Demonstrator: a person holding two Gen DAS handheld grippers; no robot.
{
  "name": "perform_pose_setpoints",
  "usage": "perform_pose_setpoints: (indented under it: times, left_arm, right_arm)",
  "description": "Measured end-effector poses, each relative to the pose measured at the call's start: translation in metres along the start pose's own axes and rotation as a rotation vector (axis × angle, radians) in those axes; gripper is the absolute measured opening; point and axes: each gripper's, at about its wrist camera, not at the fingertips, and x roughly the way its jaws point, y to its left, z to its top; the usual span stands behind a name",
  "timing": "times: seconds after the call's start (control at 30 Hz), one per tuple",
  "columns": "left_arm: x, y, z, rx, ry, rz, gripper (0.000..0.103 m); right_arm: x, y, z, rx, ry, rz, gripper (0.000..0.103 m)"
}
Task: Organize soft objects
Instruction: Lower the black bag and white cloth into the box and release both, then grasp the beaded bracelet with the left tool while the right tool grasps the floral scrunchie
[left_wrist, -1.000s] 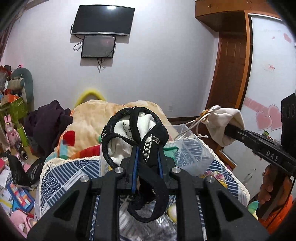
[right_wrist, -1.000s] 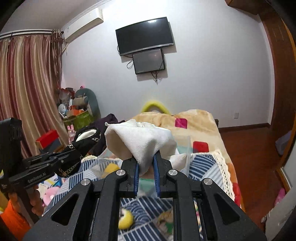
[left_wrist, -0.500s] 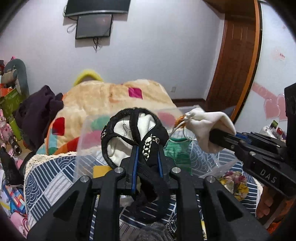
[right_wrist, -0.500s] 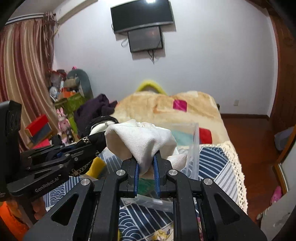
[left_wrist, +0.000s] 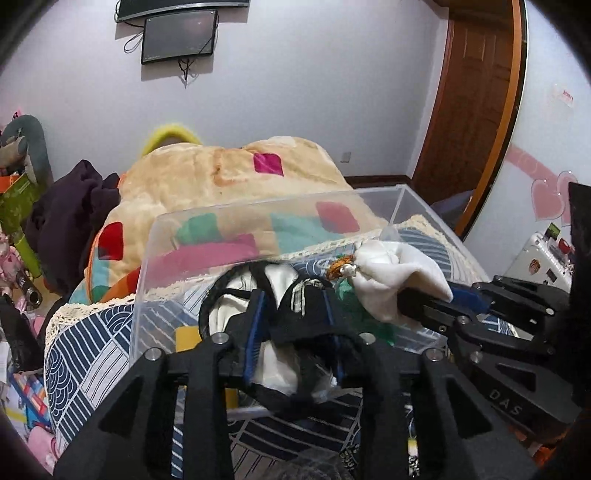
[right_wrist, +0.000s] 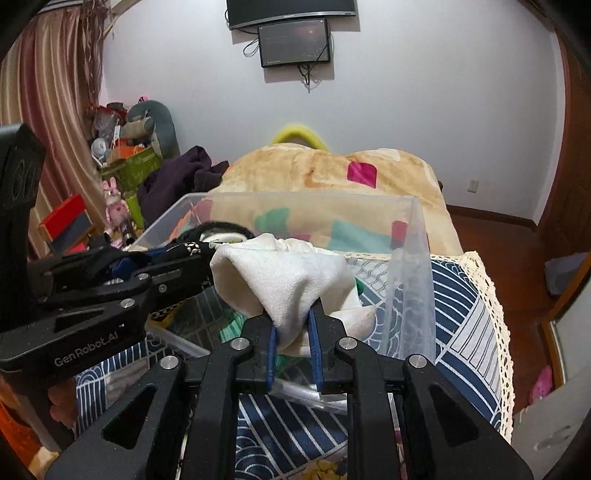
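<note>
A clear plastic bin (left_wrist: 258, 210) stands on the bed, also in the right wrist view (right_wrist: 410, 236). My left gripper (left_wrist: 293, 299) has its fingers spread wide, with a black and white garment (left_wrist: 284, 321) draped loosely between them over the bin's near wall. My right gripper (right_wrist: 293, 325) is shut on a white drawstring pouch (right_wrist: 284, 277) and holds it over the bin; the pouch shows in the left wrist view (left_wrist: 399, 273) at the right. The two grippers are close side by side.
The bin sits on a blue and white patterned cover (right_wrist: 458, 295). A beige quilt with coloured squares (left_wrist: 236, 173) lies behind it. Dark clothes (left_wrist: 70, 206) and toys (right_wrist: 122, 155) pile at the left. A wooden door (left_wrist: 476, 92) is at the right.
Both grippers have moved down and forward over the bin. The left fingers have spread apart and the black garment has sagged down. The right gripper still grips the pouch.
</note>
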Motion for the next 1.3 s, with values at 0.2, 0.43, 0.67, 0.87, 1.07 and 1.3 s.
perform_pose_setpoints:
  times: [0.2,0.43,0.67,0.87,1.07,1.3]
  left_arm:
    - [-0.013,-0.008,-0.008,0.045,-0.012,0.028,0.043]
    - [-0.052,-0.013,-0.009,0.048,-0.101,0.059,0.081]
    - [-0.089,-0.019,-0.014,0.049,-0.173,0.072,0.102]
    - [-0.097,-0.028,-0.035,0.054,-0.139,0.036,0.102]
    - [-0.083,-0.033,-0.061,0.039,-0.057,-0.004,0.102]
    - [-0.063,-0.035,-0.076,0.039,-0.028,-0.013,0.078]
  right_arm:
    - [-0.014,0.002,-0.001,-0.018,-0.026,0.002,0.031]
    - [-0.046,-0.003,0.0,-0.013,-0.101,-0.004,0.044]
    - [-0.08,-0.012,-0.005,-0.003,-0.183,-0.033,0.077]
    - [-0.091,-0.017,-0.02,-0.026,-0.169,-0.081,0.079]
    - [-0.086,-0.024,-0.045,-0.008,-0.112,-0.099,0.082]
    - [-0.072,-0.036,-0.076,0.039,-0.013,-0.1,0.082]
